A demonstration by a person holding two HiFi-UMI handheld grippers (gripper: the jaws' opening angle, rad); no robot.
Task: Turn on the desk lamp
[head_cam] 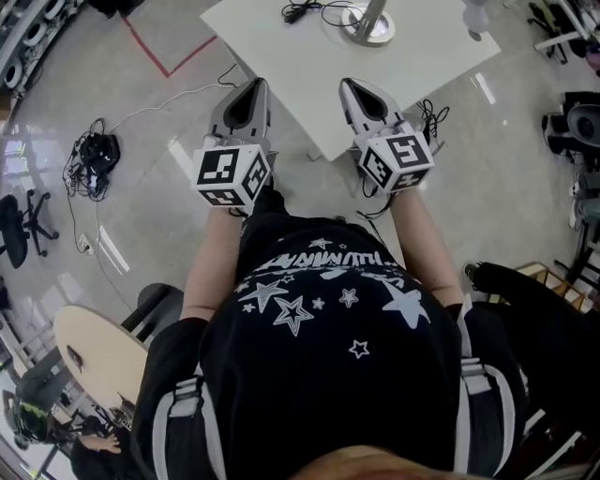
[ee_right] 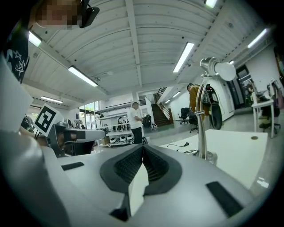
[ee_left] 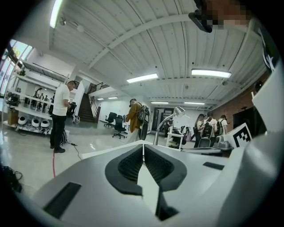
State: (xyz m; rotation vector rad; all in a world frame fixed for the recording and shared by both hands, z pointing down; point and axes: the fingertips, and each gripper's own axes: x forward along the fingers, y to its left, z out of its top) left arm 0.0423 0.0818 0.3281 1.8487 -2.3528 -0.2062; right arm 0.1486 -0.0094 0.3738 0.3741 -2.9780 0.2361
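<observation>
The desk lamp's round metal base [head_cam: 370, 26] stands near the far side of the white table [head_cam: 309, 89]. From the right gripper view the lamp's silver stem [ee_right: 202, 119] rises to a white head [ee_right: 219, 68], ahead and to the right. In the left gripper view the lamp [ee_left: 169, 119] is small and far ahead. My left gripper [head_cam: 251, 86] is held at the table's near-left edge, its jaws shut and empty [ee_left: 143, 144]. My right gripper [head_cam: 354, 86] reaches over the table's near corner, short of the lamp, also shut with nothing in it [ee_right: 143, 146].
A black cable [head_cam: 314, 11] lies on the table beside the lamp base. On the floor to the left are a tangle of cables [head_cam: 94, 150], an office chair [head_cam: 19, 225] and a round wooden tabletop [head_cam: 94, 352]. People stand in the background [ee_left: 60, 115].
</observation>
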